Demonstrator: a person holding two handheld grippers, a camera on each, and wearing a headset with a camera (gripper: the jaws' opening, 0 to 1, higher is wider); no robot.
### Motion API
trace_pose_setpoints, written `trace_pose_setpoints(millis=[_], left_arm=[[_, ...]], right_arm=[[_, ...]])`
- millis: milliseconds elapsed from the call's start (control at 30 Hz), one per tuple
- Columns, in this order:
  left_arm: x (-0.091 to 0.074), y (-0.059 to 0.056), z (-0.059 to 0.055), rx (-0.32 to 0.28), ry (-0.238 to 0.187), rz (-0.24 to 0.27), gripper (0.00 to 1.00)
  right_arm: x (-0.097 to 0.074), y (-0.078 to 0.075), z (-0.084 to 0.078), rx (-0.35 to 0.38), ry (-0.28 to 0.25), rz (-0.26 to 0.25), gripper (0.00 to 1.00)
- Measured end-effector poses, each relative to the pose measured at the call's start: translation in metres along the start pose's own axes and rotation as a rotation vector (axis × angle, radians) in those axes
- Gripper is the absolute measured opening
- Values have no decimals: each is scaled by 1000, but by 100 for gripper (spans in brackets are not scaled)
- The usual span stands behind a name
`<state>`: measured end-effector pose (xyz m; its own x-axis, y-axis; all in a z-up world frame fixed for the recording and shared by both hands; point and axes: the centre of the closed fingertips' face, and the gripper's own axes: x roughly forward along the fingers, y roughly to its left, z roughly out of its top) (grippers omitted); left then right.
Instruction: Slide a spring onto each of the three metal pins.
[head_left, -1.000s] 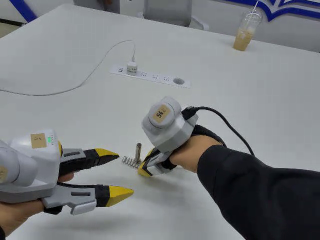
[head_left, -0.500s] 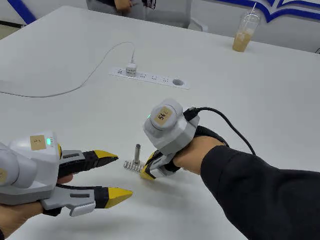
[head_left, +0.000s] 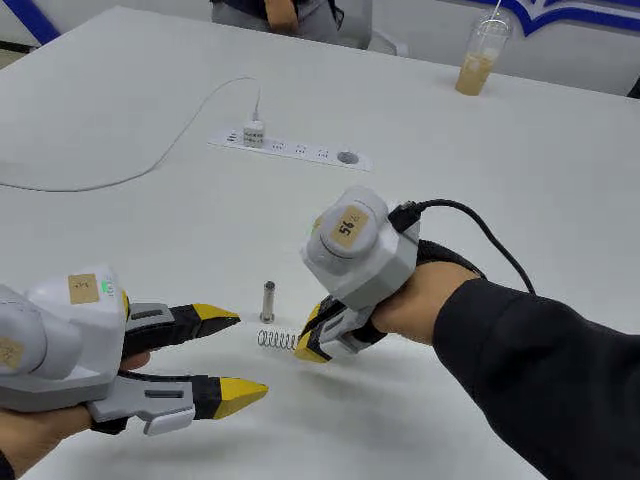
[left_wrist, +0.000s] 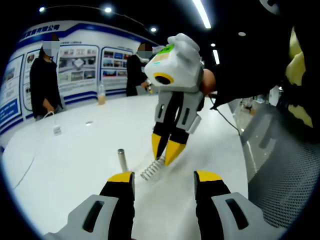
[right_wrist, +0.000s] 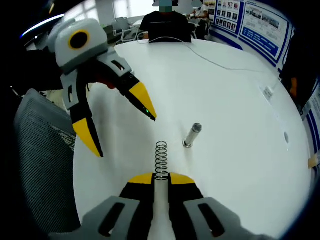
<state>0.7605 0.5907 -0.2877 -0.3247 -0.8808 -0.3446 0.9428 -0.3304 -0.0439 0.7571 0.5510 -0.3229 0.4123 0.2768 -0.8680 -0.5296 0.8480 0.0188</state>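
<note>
The right gripper (head_left: 305, 350) was clenched on one end of the spring (head_left: 277, 340), which stuck out leftward low over the white table (head_left: 480, 170), just on the near side of the upright metal pin (head_left: 268, 300) and not touching it. The left gripper (head_left: 250, 352) hovered at the near left, jaws spread and holding nothing.

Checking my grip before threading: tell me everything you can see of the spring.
The spring is a small silvery wire coil. One end is pinched between the right gripper's yellow fingers; the rest juts out free, roughly level, low over the white table. It sits beside the upright metal pin, not on it.
</note>
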Motion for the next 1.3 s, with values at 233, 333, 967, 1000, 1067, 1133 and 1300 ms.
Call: trace_pose_setpoints(millis=[233, 333, 967, 1000, 1067, 1133, 1300], left_arm=[[2, -4, 1, 8, -2, -18, 47], [3, -7, 2, 15, -1, -28, 47], [12, -32, 12, 79, -15, -124, 33], [12, -33, 13, 81, -18, -130, 32], [12, -34, 14, 85, -20, -134, 30], [13, -36, 15, 89, -21, -142, 29], [14, -41, 18, 101, -27, -157, 24]], right_arm=[[-21, 12, 2, -38, -26, 24, 11], [-29, 17, 3, -58, -37, 38, 11], [-54, 47, -4, -187, -80, 139, 11], [-54, 47, -4, -189, -81, 142, 11], [-54, 49, -3, -196, -84, 148, 11], [-54, 51, -3, -202, -84, 152, 11], [-54, 52, -3, -212, -80, 156, 11]])
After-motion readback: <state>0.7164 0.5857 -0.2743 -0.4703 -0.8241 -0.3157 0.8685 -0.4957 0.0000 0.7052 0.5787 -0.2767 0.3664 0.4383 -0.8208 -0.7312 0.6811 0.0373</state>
